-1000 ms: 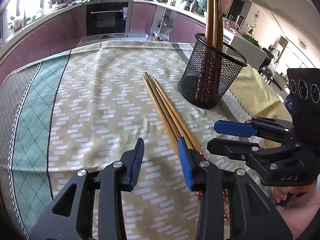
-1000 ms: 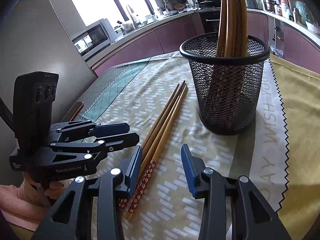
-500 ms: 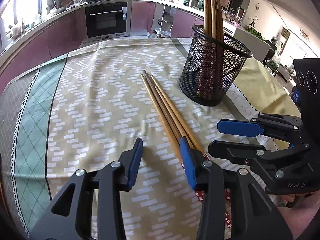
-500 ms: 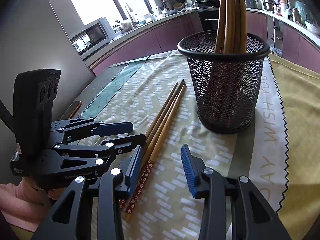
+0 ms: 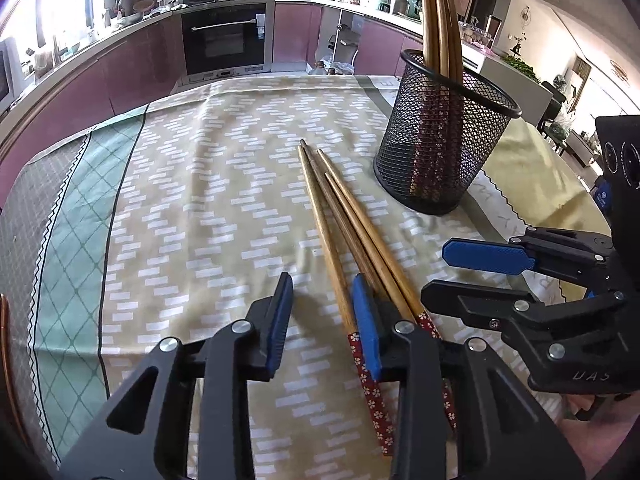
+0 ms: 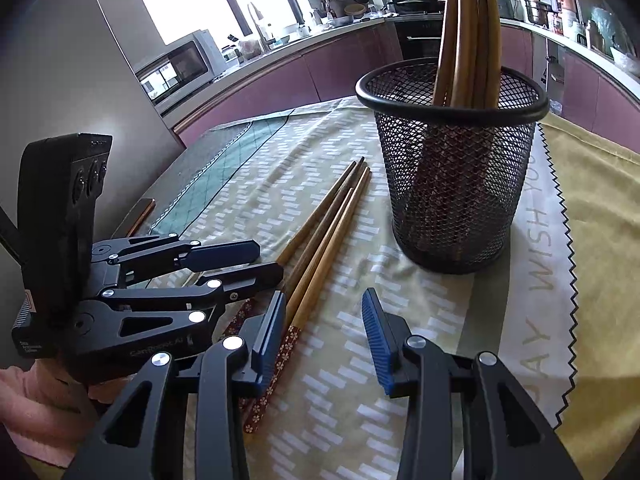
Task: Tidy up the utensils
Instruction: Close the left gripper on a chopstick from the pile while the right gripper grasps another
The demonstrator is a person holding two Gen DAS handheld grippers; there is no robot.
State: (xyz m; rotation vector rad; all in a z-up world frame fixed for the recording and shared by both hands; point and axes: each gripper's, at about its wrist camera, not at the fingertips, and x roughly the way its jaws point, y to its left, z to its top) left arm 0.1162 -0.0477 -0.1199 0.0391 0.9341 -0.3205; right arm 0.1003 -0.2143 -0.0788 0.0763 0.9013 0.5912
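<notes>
Compared with a second ago, the left gripper [image 5: 322, 314] has moved forward along the tablecloth [image 5: 192, 208], so the loose chopsticks [image 5: 340, 224] and the mesh holder [image 5: 444, 148] fill more of its view; its right finger now lies over the patterned red ends of the bundle, where earlier it stood nearer the bare wood. In the right wrist view the left gripper [image 6: 256, 258] has likewise slid closer to the chopsticks [image 6: 320, 232], its lower finger now reaching their shafts. The right gripper [image 6: 324, 326] has shifted only a little, and the holder [image 6: 452, 168] looms slightly larger. Both grippers are spread wide with nothing between their pads; the right gripper [image 5: 448, 270] seen from the left camera also shows its two fingers parted. Counted: four loose chopsticks lie flat on the cloth in a tight, nearly parallel bundle, narrow tips pointing toward the far kitchen and decorated red ends toward the grippers. They rest just beside the holder, not touching it. One black mesh holder stands upright on the cloth, and about four chopsticks [image 6: 468, 28] stand inside it, leaning together, though their overlap makes the exact count hard to tell. Two grippers are in view, each with two blue-padded fingers. A pink-sleeved hand [image 6: 28, 400] holds the left gripper's body.
</notes>
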